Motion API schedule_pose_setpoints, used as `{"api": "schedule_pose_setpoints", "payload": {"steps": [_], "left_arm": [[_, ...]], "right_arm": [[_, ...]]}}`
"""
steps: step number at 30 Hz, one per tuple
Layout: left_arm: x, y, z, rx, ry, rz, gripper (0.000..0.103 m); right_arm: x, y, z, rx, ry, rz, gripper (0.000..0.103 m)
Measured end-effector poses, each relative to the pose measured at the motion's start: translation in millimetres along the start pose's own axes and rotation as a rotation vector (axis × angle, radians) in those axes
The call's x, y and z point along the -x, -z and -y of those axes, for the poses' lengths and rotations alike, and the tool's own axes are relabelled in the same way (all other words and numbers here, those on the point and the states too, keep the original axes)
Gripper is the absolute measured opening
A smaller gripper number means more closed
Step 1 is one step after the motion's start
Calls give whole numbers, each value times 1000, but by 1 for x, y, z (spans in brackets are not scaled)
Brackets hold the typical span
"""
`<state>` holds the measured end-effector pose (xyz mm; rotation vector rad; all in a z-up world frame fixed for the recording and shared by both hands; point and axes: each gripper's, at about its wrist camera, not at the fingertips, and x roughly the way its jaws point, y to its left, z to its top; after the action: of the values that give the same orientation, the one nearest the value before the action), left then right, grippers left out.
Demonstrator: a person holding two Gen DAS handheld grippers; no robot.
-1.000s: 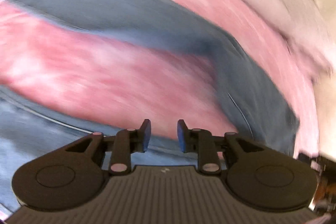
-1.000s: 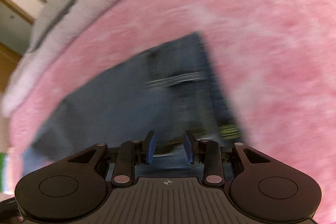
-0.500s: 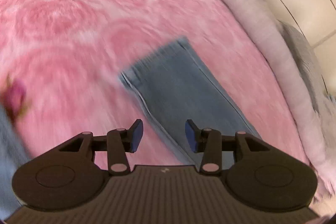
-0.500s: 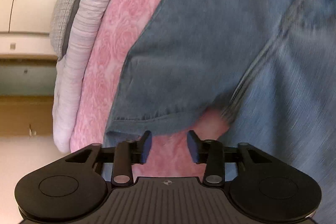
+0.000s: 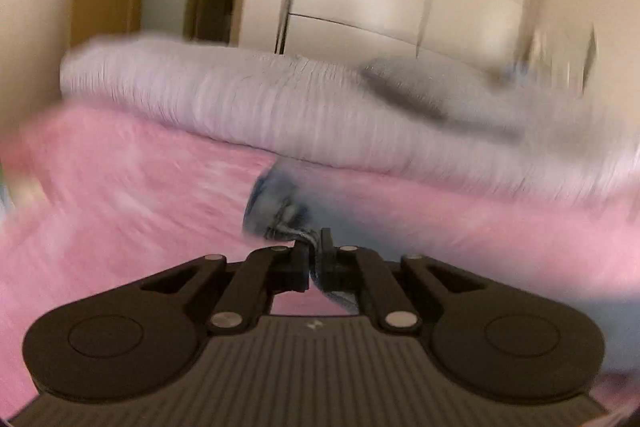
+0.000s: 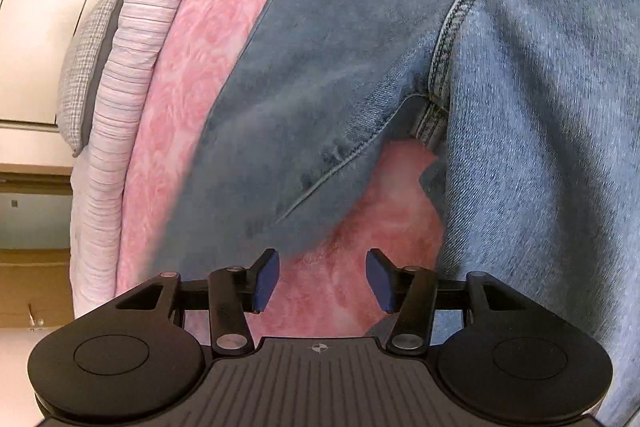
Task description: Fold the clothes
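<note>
Left tongs [image 5: 315,247] closing, pinching a fold of the blue jeans [image 5: 276,211], right tongs [image 6: 323,281] opening and empty above the pink bedspread [image 6: 352,267] between the jeans' legs

We look down along the right gripper [image 6: 322,281]: its jaws are opening, blue pads [image 6: 267,279] apart, nothing between them but pink blanket [image 6: 352,283]. The jeans [image 6: 540,127] lie spread on that blanket, filling the upper and right of the frame; a stitched seam runs down to the crotch, where the two legs part just above the fingertips. At left we note a striped pale quilt [image 6: 120,75], a grey checked pillow [image 6: 82,67] beside it, and cream cabinet panels [image 6: 36,27] beyond.
</note>
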<state>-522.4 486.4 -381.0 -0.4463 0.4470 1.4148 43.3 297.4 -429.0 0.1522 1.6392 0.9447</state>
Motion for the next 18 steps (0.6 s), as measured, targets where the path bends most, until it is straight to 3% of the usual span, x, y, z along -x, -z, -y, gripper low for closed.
{"api": "schedule_pose_setpoints", "payload": {"steps": [3, 4, 6, 9, 13, 15, 18], "left_arm": [[-64, 46, -6, -92, -25, -328, 11], [-71, 52, -5, -77, -43, -347, 11], [-74, 58, -3, -16, -86, -320, 12], [-68, 60, -21, 214, -121, -306, 21], [-56, 50, -54, 511, -113, -334, 19], [-41, 37, -48, 520, -100, -312, 20], [-30, 19, -27, 359, -86, -308, 25]], "right_arm": [[-11, 2, -1, 20, 25, -17, 52], [-14, 2, -3, 36, 37, -23, 52], [-15, 1, -7, 62, 50, -37, 52], [-8, -1, -8, 94, 38, -54, 52], [16, -4, 2, 136, 50, -35, 52], [20, -7, 3, 148, 51, -37, 52], [26, -11, 5, 165, 50, -43, 52]]}}
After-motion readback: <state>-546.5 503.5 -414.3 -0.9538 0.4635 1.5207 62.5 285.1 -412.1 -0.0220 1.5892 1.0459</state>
